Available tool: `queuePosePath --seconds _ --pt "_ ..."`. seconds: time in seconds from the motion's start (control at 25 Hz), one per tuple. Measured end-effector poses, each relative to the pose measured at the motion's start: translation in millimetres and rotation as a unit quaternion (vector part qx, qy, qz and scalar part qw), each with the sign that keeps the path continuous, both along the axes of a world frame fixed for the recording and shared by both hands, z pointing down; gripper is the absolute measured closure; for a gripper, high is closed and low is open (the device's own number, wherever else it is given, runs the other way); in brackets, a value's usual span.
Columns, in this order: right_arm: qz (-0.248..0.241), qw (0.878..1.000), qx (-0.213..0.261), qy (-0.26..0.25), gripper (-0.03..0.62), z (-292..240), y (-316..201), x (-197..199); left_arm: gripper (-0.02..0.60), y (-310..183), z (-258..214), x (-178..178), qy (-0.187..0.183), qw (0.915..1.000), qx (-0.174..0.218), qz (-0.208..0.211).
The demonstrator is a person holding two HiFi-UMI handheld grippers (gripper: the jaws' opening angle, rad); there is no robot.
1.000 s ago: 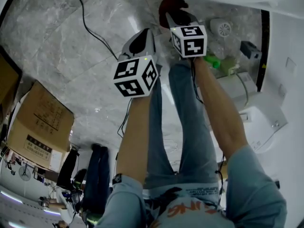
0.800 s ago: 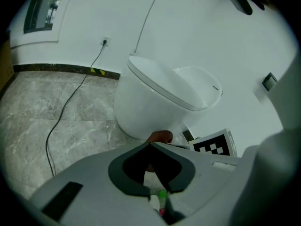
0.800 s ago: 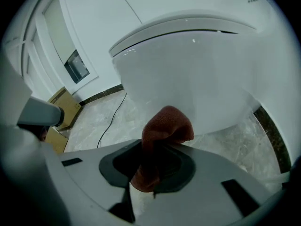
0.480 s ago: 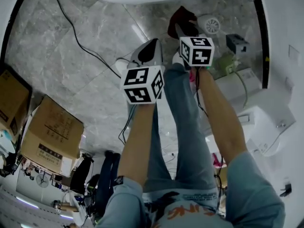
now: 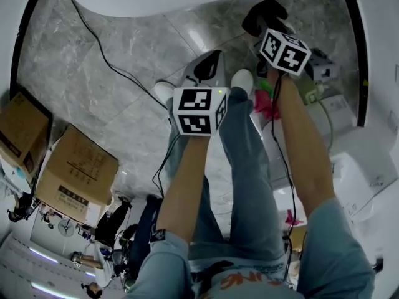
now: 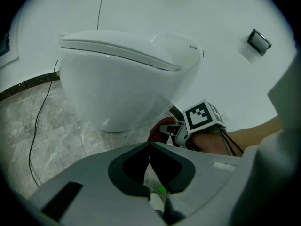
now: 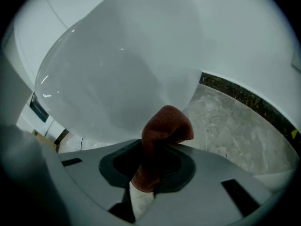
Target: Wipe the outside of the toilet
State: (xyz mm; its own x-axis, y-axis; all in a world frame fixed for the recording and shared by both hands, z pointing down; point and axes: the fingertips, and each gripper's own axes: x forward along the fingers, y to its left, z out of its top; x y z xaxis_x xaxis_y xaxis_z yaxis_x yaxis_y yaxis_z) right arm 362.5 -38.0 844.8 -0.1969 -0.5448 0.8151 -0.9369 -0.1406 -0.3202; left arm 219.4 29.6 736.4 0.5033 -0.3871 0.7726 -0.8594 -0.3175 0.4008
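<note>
Right tool [image 7: 155,147], clamped on the red cloth [image 7: 165,126], has swung forward to the outer wall of the toilet [image 7: 117,69], contact unclear, so wiping looks about to start; left tool [image 6: 150,149] closed, empty, hanging back.

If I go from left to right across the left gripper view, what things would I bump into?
black cable on the floor → toilet → red cloth → right tongs pinching that cloth → the person's arm
</note>
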Motion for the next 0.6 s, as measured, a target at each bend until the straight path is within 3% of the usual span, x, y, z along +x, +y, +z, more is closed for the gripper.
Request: queuePosePath --seconds 0.16,0.4,0.6 --pt "0.012 1.000 0.005 0.006 0.520 16.7 -18.8 12.7 0.588 -6.4 14.7 4.5 0.003 0.9999 -0.003 -0.012" --pt "-0.036 0.999 0.003 0.031 0.522 38.5 -40.0 11.5 0.588 -11.9 28.0 0.6 0.001 0.9998 -0.001 -0.019" --pt "-0.114 0.991 -0.007 0.065 0.522 54.9 -42.8 -3.5 0.588 -10.4 34.5 -5.7 0.000 0.9998 -0.001 -0.018"
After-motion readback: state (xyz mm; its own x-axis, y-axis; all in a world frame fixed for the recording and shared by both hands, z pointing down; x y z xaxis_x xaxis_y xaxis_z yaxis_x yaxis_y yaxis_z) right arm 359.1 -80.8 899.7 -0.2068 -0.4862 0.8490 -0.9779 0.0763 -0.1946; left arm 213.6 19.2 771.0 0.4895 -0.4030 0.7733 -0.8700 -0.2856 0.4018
